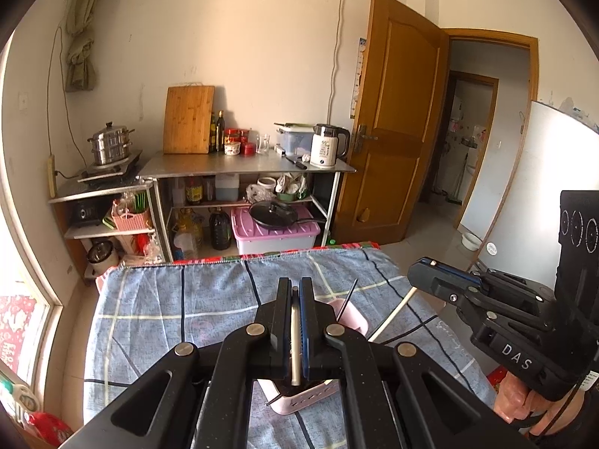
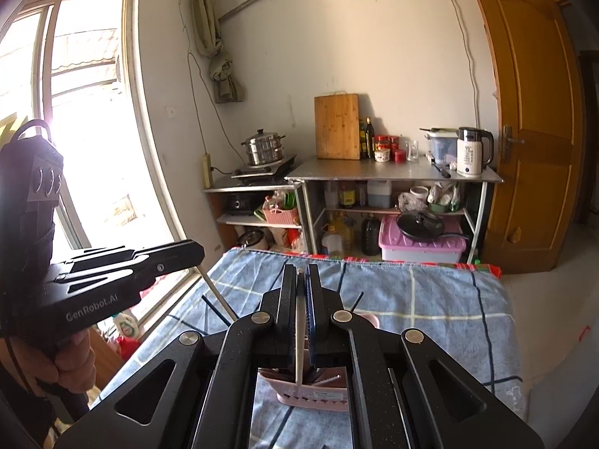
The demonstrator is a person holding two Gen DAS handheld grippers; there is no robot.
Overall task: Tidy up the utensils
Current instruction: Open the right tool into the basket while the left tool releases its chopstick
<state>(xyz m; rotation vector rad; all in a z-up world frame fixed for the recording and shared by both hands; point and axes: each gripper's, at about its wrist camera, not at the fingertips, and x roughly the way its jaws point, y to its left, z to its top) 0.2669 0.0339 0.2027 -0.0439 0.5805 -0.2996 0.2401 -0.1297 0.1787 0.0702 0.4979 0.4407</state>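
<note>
I have each claw, left and right, pinching one thin chopstick above the pink holder; either stick could swivel and miss it.

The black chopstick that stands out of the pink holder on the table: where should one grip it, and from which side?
Grip the black chopstick on its free upper part, coming from above with the jaws across the shaft. Its lower part is hidden inside the pink holder, and only the tilted top stands clear.
</note>
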